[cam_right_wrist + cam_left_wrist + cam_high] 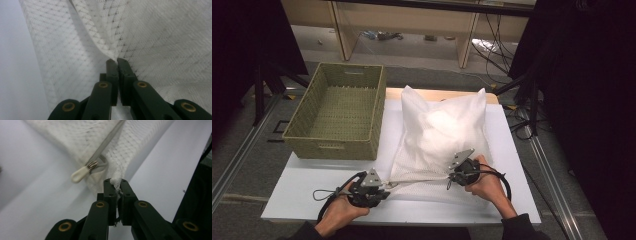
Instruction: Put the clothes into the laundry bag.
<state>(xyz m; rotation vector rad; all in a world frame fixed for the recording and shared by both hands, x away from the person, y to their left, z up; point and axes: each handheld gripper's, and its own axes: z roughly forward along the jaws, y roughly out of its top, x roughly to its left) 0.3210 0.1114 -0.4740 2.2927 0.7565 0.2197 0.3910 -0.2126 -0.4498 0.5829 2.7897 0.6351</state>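
A stuffed white mesh laundry bag (439, 132) lies on the white table (312, 185), its zipped edge toward the person. My left gripper (384, 189) is shut on the bag's near left corner; in the left gripper view the mesh corner (117, 181) is pinched between the jaws, beside the zipper pull (80, 174) with its white tab. My right gripper (451, 176) is shut on the bag's near right part; in the right gripper view a fold of mesh (113, 53) is clamped between the jaws. The zipper edge (417, 180) stretches taut between both grippers.
A woven green basket (339, 111) stands empty at the table's far left, next to the bag. Bare table lies at the front left. Cables and dark stands (522, 90) sit on the floor to the right of the table.
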